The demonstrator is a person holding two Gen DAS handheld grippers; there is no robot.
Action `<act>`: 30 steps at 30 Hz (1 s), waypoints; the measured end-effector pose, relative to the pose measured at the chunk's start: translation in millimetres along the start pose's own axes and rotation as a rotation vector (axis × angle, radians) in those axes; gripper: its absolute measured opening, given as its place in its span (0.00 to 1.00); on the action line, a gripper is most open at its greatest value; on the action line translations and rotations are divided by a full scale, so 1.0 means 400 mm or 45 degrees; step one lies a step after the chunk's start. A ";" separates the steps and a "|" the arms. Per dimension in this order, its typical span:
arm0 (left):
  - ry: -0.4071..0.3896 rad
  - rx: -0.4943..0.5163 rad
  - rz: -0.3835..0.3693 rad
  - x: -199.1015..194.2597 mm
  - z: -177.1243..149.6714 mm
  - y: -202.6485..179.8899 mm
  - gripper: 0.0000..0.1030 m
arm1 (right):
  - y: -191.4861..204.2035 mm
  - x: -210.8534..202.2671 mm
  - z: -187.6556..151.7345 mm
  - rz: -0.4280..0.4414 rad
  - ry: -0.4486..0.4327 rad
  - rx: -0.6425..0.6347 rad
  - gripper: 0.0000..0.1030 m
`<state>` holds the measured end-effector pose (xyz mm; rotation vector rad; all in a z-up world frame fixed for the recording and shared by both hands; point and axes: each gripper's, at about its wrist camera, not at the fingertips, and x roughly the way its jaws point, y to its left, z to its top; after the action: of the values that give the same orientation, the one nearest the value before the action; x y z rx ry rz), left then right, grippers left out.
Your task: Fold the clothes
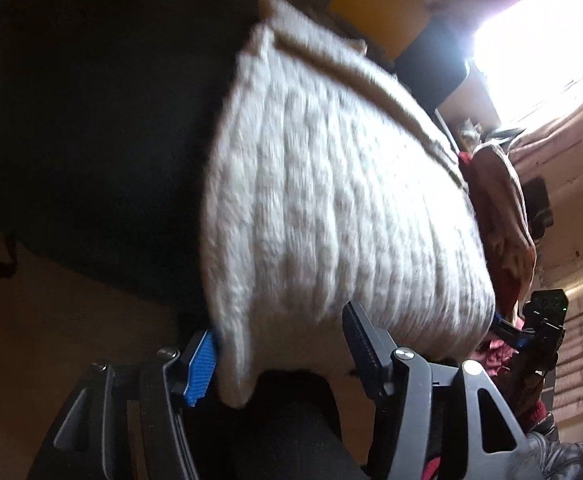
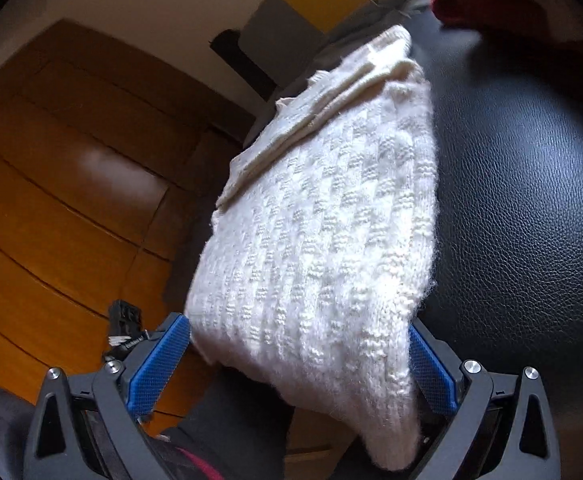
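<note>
A folded white knitted sweater (image 1: 331, 200) lies on a black leather surface (image 1: 91, 120), its near edge hanging off towards me. My left gripper (image 1: 283, 344) holds its fingers apart, and the sweater's near hem sits between the blue pad (image 1: 201, 364) and the dark pad (image 1: 361, 340). My right gripper (image 2: 295, 368) is spread wide, and the sweater (image 2: 323, 240) fills the gap and drapes deep between its blue pads (image 2: 157, 364). The right gripper (image 1: 531, 328) also shows at the sweater's far corner in the left wrist view, which is blurred.
Tan and red clothes (image 1: 503, 216) are heaped past the sweater's right side. A red garment (image 2: 483, 4) lies at the far end of the black leather surface (image 2: 531, 200). Wooden floor (image 2: 51, 200) runs alongside, and a bright window (image 1: 539, 52) is beyond.
</note>
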<state>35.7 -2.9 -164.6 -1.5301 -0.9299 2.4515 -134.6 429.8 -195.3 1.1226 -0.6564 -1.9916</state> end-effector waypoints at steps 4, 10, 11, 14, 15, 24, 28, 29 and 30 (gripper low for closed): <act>0.048 -0.039 -0.037 0.027 -0.004 0.002 0.45 | 0.011 -0.002 -0.016 -0.025 -0.034 -0.083 1.00; 0.064 -0.043 -0.096 0.025 -0.006 0.006 0.26 | -0.027 -0.025 -0.003 -0.156 -0.004 -0.030 0.45; 0.057 -0.033 -0.116 0.019 -0.003 0.002 0.20 | -0.040 -0.030 -0.001 -0.195 0.006 -0.016 0.18; 0.012 -0.002 -0.223 -0.012 0.024 -0.019 0.17 | -0.059 -0.037 0.001 -0.222 0.016 -0.012 0.11; -0.003 0.009 -0.259 -0.023 0.033 -0.027 0.17 | -0.060 -0.038 0.002 -0.224 0.018 -0.017 0.11; -0.150 0.098 -0.563 -0.107 0.137 -0.090 0.11 | 0.009 -0.024 0.070 0.045 -0.039 0.023 0.11; -0.243 0.123 -0.657 -0.122 0.240 -0.119 0.06 | 0.039 -0.017 0.131 0.141 -0.096 0.027 0.11; -0.264 0.131 -0.671 -0.125 0.265 -0.125 0.06 | 0.050 -0.011 0.157 0.162 -0.113 0.023 0.11; -0.282 0.142 -0.672 -0.125 0.291 -0.130 0.06 | 0.061 0.000 0.180 0.171 -0.130 0.022 0.11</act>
<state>-49.7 -31.7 -61.6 -0.8465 -1.0468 2.2550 -188.7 420.5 -142.8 0.9657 -0.7827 -1.9412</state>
